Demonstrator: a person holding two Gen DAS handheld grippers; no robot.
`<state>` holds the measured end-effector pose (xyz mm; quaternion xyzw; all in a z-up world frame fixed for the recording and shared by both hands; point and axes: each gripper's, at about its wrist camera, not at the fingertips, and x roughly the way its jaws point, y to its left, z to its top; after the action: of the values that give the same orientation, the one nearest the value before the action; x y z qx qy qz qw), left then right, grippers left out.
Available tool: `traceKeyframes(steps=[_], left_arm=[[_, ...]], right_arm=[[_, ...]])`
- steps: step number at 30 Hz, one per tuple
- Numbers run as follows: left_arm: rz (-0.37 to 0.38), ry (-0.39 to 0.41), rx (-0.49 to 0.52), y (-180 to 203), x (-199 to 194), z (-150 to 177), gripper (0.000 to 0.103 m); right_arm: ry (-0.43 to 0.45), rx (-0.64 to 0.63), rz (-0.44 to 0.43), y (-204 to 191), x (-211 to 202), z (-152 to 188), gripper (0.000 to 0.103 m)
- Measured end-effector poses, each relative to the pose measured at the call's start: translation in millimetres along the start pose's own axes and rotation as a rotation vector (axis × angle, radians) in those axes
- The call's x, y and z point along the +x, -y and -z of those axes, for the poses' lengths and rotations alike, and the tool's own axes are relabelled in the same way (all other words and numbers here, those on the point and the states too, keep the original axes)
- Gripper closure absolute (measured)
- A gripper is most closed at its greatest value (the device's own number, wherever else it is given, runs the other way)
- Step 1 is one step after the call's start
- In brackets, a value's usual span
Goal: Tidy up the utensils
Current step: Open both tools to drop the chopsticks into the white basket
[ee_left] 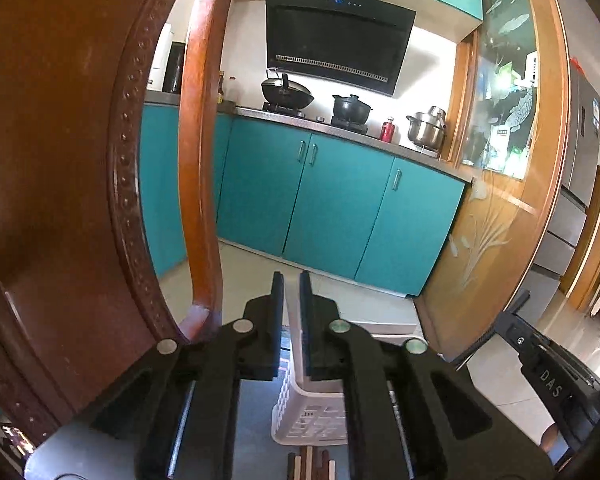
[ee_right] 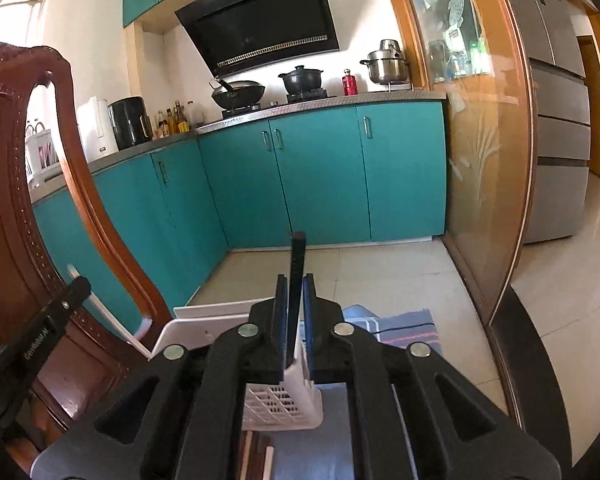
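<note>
My right gripper [ee_right: 295, 284] is shut on a dark chopstick [ee_right: 297, 264] that stands upright between the fingers, above a white perforated utensil basket [ee_right: 284, 408]. My left gripper [ee_left: 291, 280] has its jaws a narrow gap apart with nothing between them, above the same white basket [ee_left: 312, 412]. Several wooden and dark chopsticks [ee_left: 310, 464] lie on the grey table in front of the basket, and they also show in the right wrist view [ee_right: 258, 456]. Part of the right gripper's body [ee_left: 548, 364] shows at the left view's right edge.
A carved wooden chair [ee_left: 60, 160] stands close on the left, also in the right wrist view [ee_right: 16, 208]. A white board [ee_right: 204, 328] and a striped cloth [ee_right: 404, 326] lie behind the basket. Teal kitchen cabinets [ee_right: 320, 176] and a glass sliding door [ee_right: 484, 160] stand beyond.
</note>
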<state>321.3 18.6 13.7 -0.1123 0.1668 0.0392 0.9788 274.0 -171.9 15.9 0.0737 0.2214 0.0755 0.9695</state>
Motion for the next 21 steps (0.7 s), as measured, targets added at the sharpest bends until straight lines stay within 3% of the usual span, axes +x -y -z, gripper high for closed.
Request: traceKeyframes(steps=[2,4,9,12,14,17,18,21], left_arm=[[-0.003,0.014,0.009,-1.7,-7.5,1.9,0.082],[-0.01,0.033,0.028,-6.0,-19.4,7.1,0.074],[-0.05,0.053,0.045,-13.5,-43.2,14.9,0.069],[-0.095,0.03,0.035,-23.4,-52.6,25.7,0.069],[-0.117,-0.021,0.026,-31.2,-51.7,36.4,0.069],[-0.128,-0.149,0.029,-39.0,-38.1,53.1,0.069],[-0.126,-0.192,0.036,-39.6,-32.6,58.2,0.069],[-0.139,-0.328,0.078,-38.0,-14.4,75.6,0.069]], right_arm=[[0.01,0.005,-0.005,4.5,-6.5,0.2,0.069],[0.026,0.007,-0.009,8.6,-16.7,1.3,0.062],[0.092,0.017,0.005,21.8,-42.9,17.8,0.061],[0.045,0.025,-0.018,28.3,-41.0,37.2,0.061],[-0.053,-0.02,-0.036,21.8,-28.6,52.2,0.061],[-0.32,-0.114,-0.125,4.2,14.3,86.4,0.061],[-0.424,-0.148,-0.13,-3.8,32.8,103.4,0.061],[-0.6,-0.23,-0.094,-21.1,65.4,145.5,0.061]])
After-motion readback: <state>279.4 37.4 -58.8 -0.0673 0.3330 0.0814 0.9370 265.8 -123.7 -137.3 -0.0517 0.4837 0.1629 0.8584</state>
